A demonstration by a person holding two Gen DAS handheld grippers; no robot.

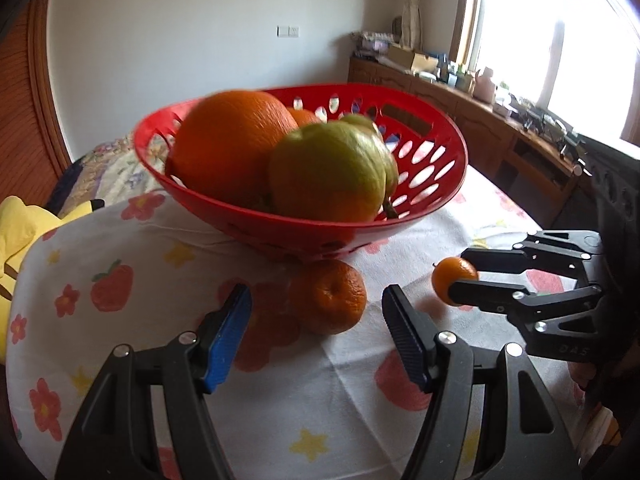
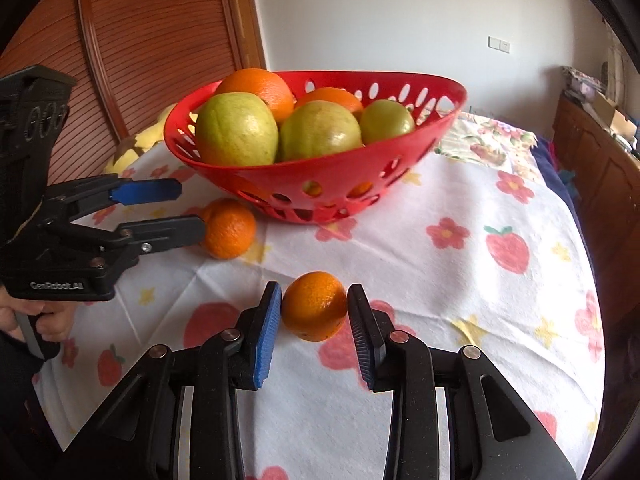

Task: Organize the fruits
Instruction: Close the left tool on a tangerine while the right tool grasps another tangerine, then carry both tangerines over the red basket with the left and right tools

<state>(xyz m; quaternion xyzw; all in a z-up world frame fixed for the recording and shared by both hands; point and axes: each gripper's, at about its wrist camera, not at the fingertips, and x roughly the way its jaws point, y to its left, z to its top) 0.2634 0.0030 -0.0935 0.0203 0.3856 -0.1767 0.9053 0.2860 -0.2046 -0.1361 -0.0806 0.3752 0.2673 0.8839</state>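
A red perforated basket (image 1: 436, 184) (image 2: 440, 92) stands on the flowered cloth and holds oranges (image 1: 232, 144) and green fruits (image 1: 328, 176). A mandarin (image 1: 332, 296) (image 2: 228, 228) lies on the cloth in front of the basket. My left gripper (image 1: 316, 320) (image 2: 176, 208) is open, with this mandarin just ahead of its blue pads and between them. A second, smaller mandarin (image 2: 314, 306) (image 1: 452, 278) sits between the pads of my right gripper (image 2: 314, 320) (image 1: 460, 276). The jaws stand close on both sides of it, and whether they press it is unclear.
The table (image 2: 500, 320) carries a white cloth with strawberry and flower prints. A yellow plush toy (image 1: 20, 232) lies off its left edge. A wooden cabinet (image 1: 500, 128) with clutter runs under the window. A wooden door (image 2: 160, 40) is behind the basket.
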